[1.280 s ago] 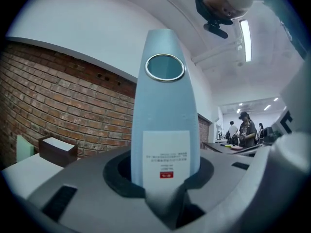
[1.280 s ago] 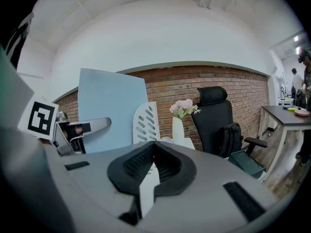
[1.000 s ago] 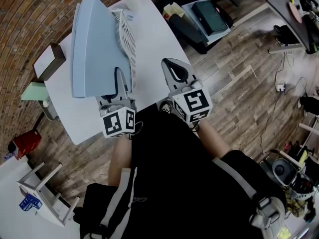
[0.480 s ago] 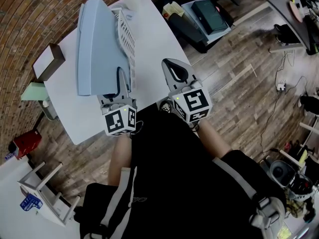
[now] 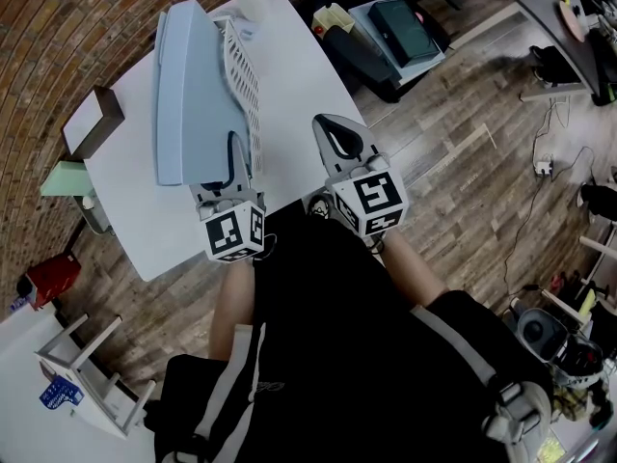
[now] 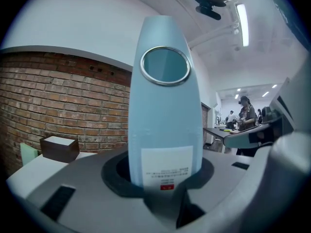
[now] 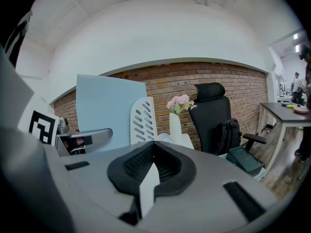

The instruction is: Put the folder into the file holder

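A light blue folder (image 5: 188,95) stands on edge over the white table (image 5: 299,66), its spine clamped in my left gripper (image 5: 234,159). In the left gripper view the folder's spine (image 6: 165,110) rises straight up between the jaws of the left gripper (image 6: 164,176), with a ring hole near the top. The white slotted file holder (image 5: 241,70) stands just right of the folder, close alongside it. My right gripper (image 5: 337,135) hovers at the table's near right edge, shut and empty. The right gripper view shows the right gripper (image 7: 154,166), the folder (image 7: 109,108) and the file holder (image 7: 144,120).
A white vase with pink flowers (image 7: 176,113) stands at the table's far end beyond the file holder. A brown and white box (image 5: 96,119) lies at the table's left edge. A black office chair (image 7: 214,115) and a dark green case (image 5: 405,32) sit right of the table.
The folder has tipped more upright in my left gripper and shifted a little right, closer to the file holder. The right gripper has stayed put.
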